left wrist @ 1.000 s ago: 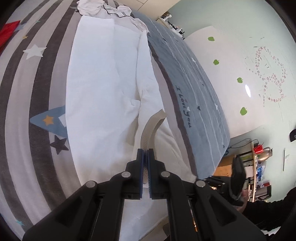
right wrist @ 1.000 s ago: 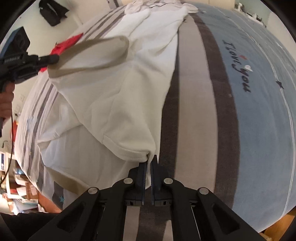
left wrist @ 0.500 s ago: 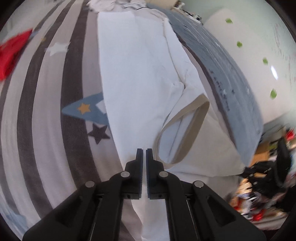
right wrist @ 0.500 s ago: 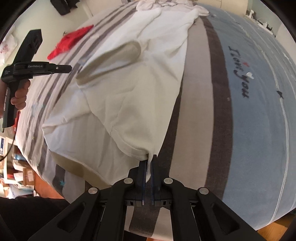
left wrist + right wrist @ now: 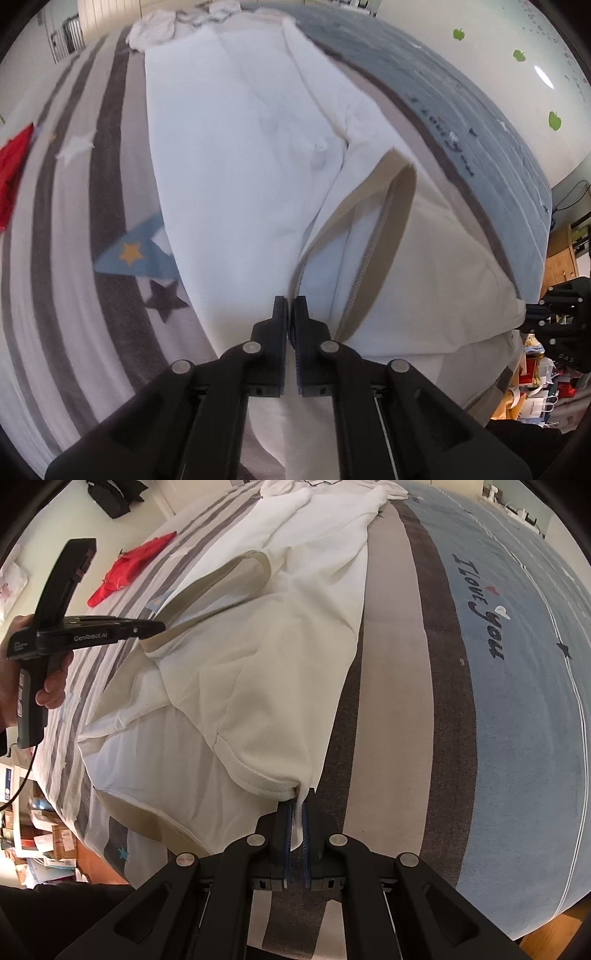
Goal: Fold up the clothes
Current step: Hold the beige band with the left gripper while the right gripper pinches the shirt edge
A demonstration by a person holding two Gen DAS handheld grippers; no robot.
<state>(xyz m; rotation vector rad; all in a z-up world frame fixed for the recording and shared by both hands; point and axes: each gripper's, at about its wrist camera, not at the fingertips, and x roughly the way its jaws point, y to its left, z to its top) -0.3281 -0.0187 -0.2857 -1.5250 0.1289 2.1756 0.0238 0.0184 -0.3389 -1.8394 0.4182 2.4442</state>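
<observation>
shirt top pulled over onto itself, both grippers pinching cloth.

since a second ago the left gripper [image 5: 290,301] has swung the beige collar [image 5: 384,236] of the white shirt [image 5: 236,155] over and lower toward the bed, so the fold looks half made. its jaws are squeezed together on the collar edge. on the left, the striped blanket [image 5: 66,221] has lots of free room, with only a red cloth [image 5: 11,173] far off. the shirt lies in the middle of the bed. on the right, the right gripper [image 5: 295,805] has kept still, jaws clamped on the sleeve hem [image 5: 273,790], close to the near bed edge. more blue blanket lies free beyond.
</observation>
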